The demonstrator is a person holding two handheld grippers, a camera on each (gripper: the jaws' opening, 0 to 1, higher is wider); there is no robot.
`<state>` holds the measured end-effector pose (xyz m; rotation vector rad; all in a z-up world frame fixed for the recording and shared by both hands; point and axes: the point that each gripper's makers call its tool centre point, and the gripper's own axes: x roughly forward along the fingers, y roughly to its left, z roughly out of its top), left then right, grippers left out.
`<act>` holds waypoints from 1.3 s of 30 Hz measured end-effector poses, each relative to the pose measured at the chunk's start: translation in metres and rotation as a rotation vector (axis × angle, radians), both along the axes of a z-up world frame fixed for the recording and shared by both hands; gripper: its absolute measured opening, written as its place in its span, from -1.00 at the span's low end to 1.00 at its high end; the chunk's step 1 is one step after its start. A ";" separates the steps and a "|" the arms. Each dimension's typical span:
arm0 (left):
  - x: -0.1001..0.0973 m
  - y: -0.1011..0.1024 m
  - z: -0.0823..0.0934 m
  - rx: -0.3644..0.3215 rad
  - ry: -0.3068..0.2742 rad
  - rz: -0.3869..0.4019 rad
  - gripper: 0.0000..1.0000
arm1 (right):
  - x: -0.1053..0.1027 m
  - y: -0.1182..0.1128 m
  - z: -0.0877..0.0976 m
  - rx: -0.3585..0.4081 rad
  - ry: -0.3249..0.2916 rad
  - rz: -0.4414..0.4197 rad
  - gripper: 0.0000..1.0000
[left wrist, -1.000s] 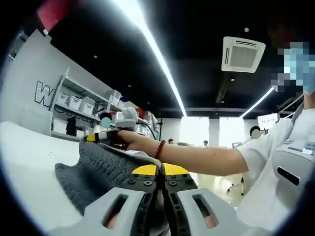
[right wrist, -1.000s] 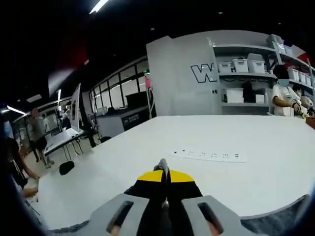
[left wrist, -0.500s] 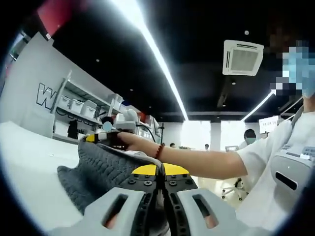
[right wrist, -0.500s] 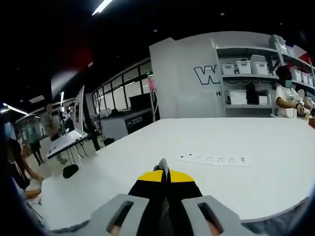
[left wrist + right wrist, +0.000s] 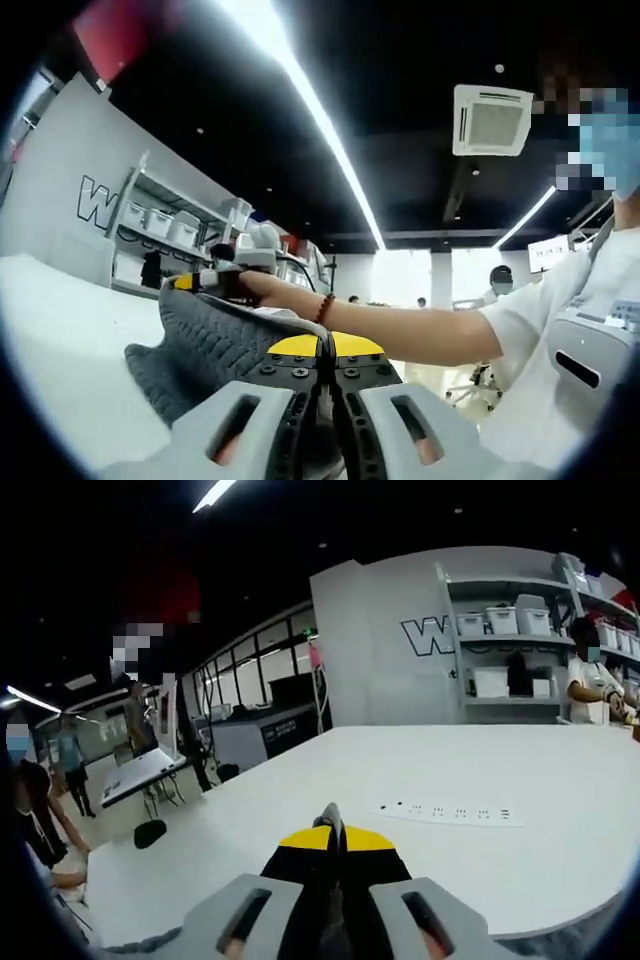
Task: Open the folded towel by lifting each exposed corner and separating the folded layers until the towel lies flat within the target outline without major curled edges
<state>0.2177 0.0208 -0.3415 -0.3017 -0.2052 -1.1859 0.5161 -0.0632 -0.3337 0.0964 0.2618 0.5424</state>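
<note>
Both grippers are clenched on the grey knitted towel point(image 5: 215, 340): left gripper point(image 5: 322, 352) at 6 o'clock, right gripper point(image 5: 205, 281) at 10 o'clock, above the white worktop point(image 5: 60, 340).

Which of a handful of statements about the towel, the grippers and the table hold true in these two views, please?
1. The towel is dark grey knit. True.
2. It lies flat on the table. False: it is lifted and bunched between the grippers.
3. The left gripper stands wide open. False: its jaws are shut on the towel.
4. The right gripper grips the towel's far edge. True.
5. A white power strip lies on the table. True.
</note>
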 end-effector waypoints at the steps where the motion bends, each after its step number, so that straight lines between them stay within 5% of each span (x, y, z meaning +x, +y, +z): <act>1: 0.000 0.001 0.000 -0.001 0.000 0.000 -1.00 | 0.000 0.000 0.000 0.000 0.000 0.000 -1.00; 39: -0.001 0.033 0.007 -0.041 -0.011 0.053 -1.00 | -0.018 0.047 0.009 0.009 -0.033 0.057 -1.00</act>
